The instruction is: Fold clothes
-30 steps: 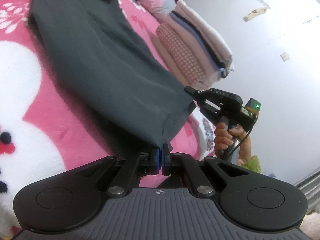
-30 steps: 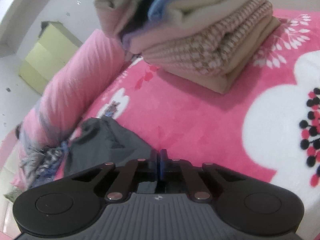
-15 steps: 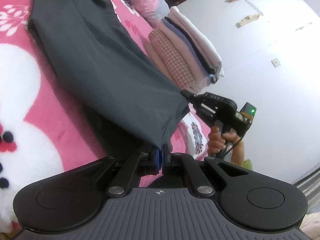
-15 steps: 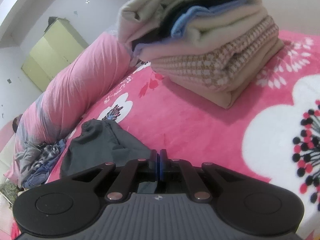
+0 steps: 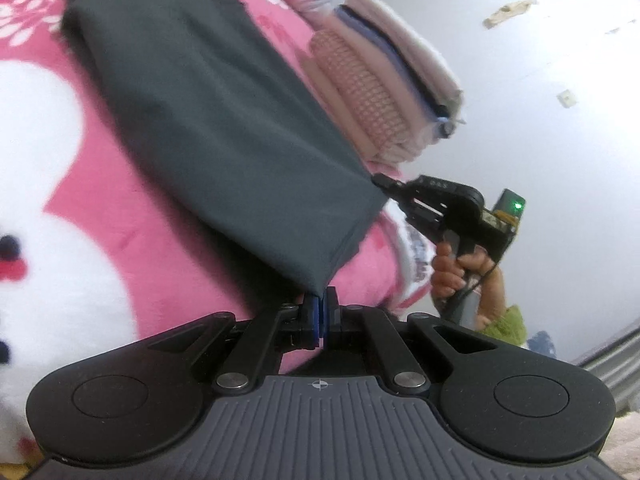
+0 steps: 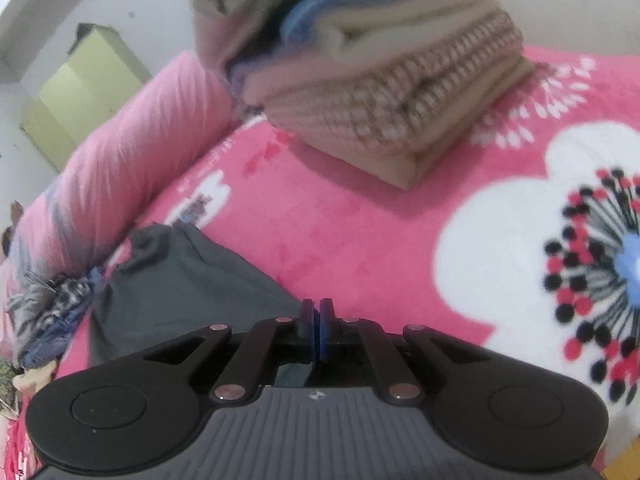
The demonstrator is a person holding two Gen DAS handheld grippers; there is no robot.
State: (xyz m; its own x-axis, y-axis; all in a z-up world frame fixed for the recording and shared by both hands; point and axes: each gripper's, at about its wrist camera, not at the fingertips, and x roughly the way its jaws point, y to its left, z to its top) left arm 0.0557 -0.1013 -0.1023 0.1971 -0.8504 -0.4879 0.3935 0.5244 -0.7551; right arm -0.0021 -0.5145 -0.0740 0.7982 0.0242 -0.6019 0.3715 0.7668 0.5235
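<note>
Both tools are clamped on the dark grey garment's (image 5: 224, 128) hem — left tool (image 5: 320, 312), right tool (image 5: 384, 182) — so keep that edge taut and level while laying it over.

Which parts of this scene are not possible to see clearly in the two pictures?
- Left wrist view: the far end of the dark grey garment is cut off by the top edge, so its type is unclear.
- Left wrist view: the right tool tips are too small to show how they pinch the corner.
- Right wrist view: the folded stack is blurred; the number of pieces is unclear.
- Right wrist view: the tool's body hides the cloth under it.
</note>
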